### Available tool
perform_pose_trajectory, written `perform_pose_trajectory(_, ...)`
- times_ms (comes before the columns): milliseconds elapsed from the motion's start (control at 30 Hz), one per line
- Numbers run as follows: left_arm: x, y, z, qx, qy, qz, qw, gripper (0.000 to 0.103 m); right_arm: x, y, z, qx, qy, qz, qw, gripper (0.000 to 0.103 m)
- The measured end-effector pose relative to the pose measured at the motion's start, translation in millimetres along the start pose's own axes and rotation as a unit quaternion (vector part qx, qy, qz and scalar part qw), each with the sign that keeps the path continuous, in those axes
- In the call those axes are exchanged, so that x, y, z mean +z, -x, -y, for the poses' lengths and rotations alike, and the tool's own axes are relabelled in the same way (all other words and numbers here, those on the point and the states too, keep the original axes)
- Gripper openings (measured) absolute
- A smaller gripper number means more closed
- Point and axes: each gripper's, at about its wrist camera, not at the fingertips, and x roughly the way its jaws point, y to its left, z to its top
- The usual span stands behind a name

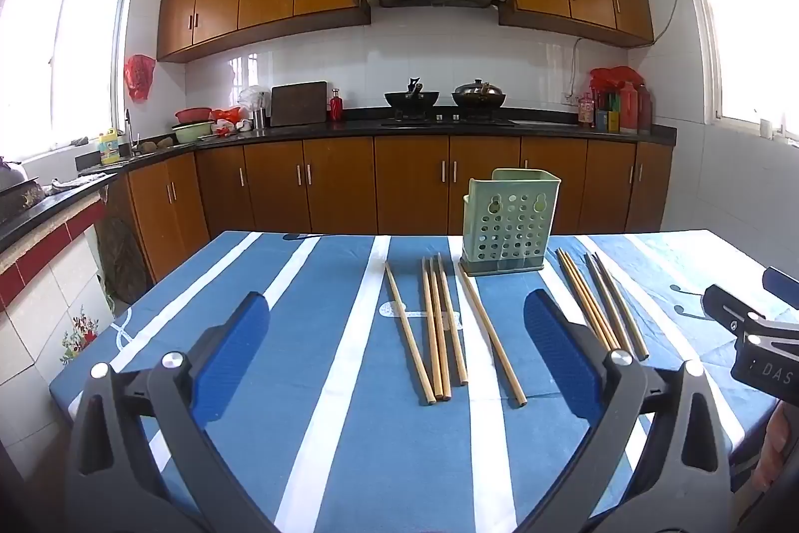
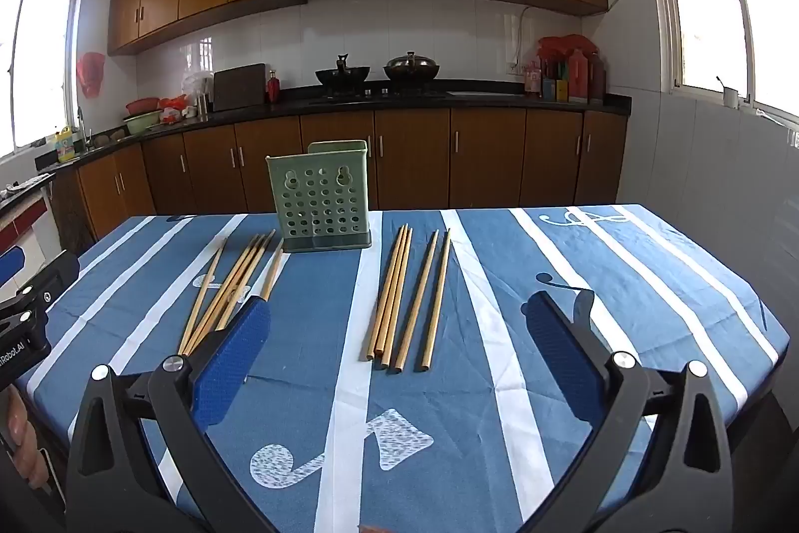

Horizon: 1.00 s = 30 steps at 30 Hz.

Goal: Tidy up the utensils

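A green perforated utensil holder [image 1: 507, 228] [image 2: 322, 198] stands upright at the far side of the table. Several wooden chopsticks lie flat in two groups: a left group [image 1: 439, 328] [image 2: 229, 290] and a right group [image 1: 599, 303] [image 2: 407, 298], the latter with two darker sticks. My left gripper [image 1: 397, 333] hovers open over the near table, short of the left group. My right gripper [image 2: 399, 333] is open too, above the near ends of the right group. Nothing is between either pair of blue pads. The right gripper's body [image 1: 749, 333] shows at the left wrist view's edge.
The table wears a blue cloth with white stripes [image 1: 309, 333] [image 2: 599, 283]. Beyond it run brown kitchen cabinets [image 1: 409, 183], a dark counter with two woks [image 1: 444, 98] and bottles [image 1: 619, 103]. A tiled half wall [image 1: 45, 293] stands at the left. A person's fingers [image 2: 22, 443] hold the left gripper.
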Motion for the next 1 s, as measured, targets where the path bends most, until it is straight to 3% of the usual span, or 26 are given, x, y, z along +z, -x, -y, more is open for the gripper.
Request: perform_pose_trajectory(1000, 1.2, -0.3, 1.1, -0.001, -0.001, -0.001, 1.0000, 0.099, -4.0, -4.9, 1.3, 0.001, -0.002, -0.005, 1.000, 0.101)
